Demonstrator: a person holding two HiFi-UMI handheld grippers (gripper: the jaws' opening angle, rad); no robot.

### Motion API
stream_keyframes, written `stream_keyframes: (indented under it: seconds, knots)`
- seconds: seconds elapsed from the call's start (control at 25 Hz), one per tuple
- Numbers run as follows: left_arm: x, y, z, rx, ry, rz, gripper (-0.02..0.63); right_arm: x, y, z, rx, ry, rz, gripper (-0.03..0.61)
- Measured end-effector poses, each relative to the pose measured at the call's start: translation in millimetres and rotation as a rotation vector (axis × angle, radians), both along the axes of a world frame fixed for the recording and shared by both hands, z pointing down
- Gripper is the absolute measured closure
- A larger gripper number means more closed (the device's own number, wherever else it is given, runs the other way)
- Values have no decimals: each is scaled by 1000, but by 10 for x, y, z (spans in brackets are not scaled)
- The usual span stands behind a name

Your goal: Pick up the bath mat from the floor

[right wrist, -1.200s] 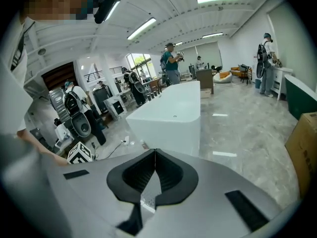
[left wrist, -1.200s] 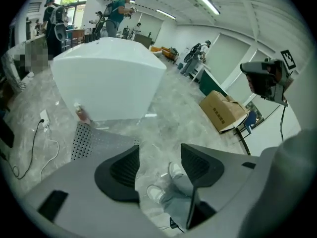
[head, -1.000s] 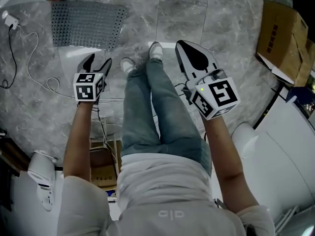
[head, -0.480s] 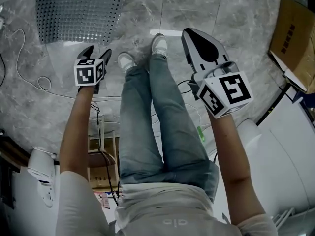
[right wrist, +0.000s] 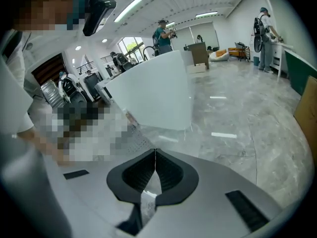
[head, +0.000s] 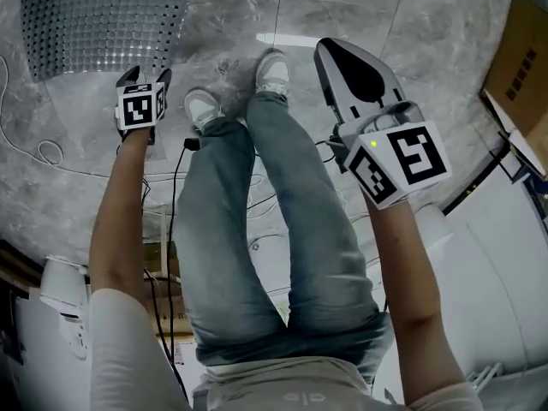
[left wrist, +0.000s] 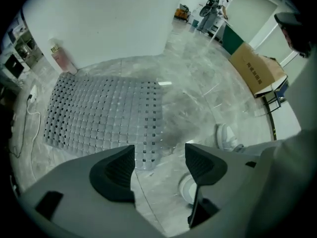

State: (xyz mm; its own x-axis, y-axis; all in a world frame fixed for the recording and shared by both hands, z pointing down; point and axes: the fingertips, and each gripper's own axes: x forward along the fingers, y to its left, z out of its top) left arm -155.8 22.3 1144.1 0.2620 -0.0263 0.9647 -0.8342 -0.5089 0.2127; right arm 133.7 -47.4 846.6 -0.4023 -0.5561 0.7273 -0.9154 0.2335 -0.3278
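Head view, bath mat (head: 103,20) nr shoes (head: 202,107), box (head: 524,58) rt

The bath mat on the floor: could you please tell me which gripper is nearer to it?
Left. The left gripper hovers open at the near edge of the bath mat; the right gripper, shut, is off to the mat's right, beyond the person's shoes.

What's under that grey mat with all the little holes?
The mat lies flat on the grey marbled floor, which shows beside it. The floor beneath is covered. The holes only look dark, so anything hidden under it cannot be seen.
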Motion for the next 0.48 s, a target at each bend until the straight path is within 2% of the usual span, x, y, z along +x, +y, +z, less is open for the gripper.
stream_keyframes:
  seconds: [0.08, 0.24, 0.48]
  knots:
    - [-91, 91, 320, -7, -47, -6, 295, 68, 43, 200, -9, 3, -4, 552]
    - [-208, 224, 775, -30, -98, -76, 291, 196, 45, 497, -10, 2, -7, 551]
    - [-355, 243, 1229, 24, -139, -148, 270, 226, -31, 826, -4, -4, -26, 552]
